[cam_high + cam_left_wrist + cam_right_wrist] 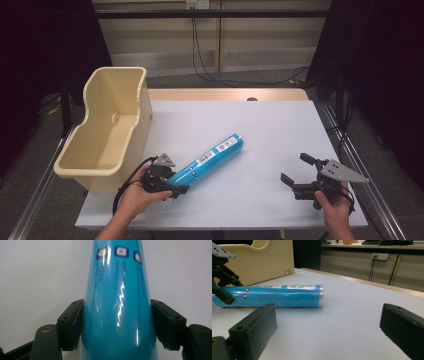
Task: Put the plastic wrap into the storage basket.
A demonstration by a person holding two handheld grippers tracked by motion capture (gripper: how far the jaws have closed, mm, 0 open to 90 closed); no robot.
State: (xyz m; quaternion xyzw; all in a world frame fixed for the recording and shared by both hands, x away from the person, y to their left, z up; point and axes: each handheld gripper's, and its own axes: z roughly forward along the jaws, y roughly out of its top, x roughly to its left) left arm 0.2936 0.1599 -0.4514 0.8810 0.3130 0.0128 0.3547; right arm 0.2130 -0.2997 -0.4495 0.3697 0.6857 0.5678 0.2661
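Toward the near left of the white-topped bench [260, 130], a glossy blue plastic-wrapped cylinder with white printed labels [210, 159] lies flat on its side, running diagonally from the near left edge toward the bench's middle. Its near end sits between the jaws of the left gripper [165, 181]; in the left gripper view the two black jaws stand against both flanks of the blue cylinder [117, 315], so that gripper looks pinched on it, or very nearly so. The right gripper [300, 176] rests near the right edge, well apart from the cylinder, with its jaws spread wide over bare bench.

The wrapper is shiny and catches highlights, so it will probably be slippery, and being round it could roll once freed. It looks rigid enough to keep its shape and likely fairly light, though held at one end its length would lever it downward; a hold nearer the middle would balance better.

Count: one blue cylinder, one cream plastic bin [107, 127] overhanging the bench's left edge, two grippers.
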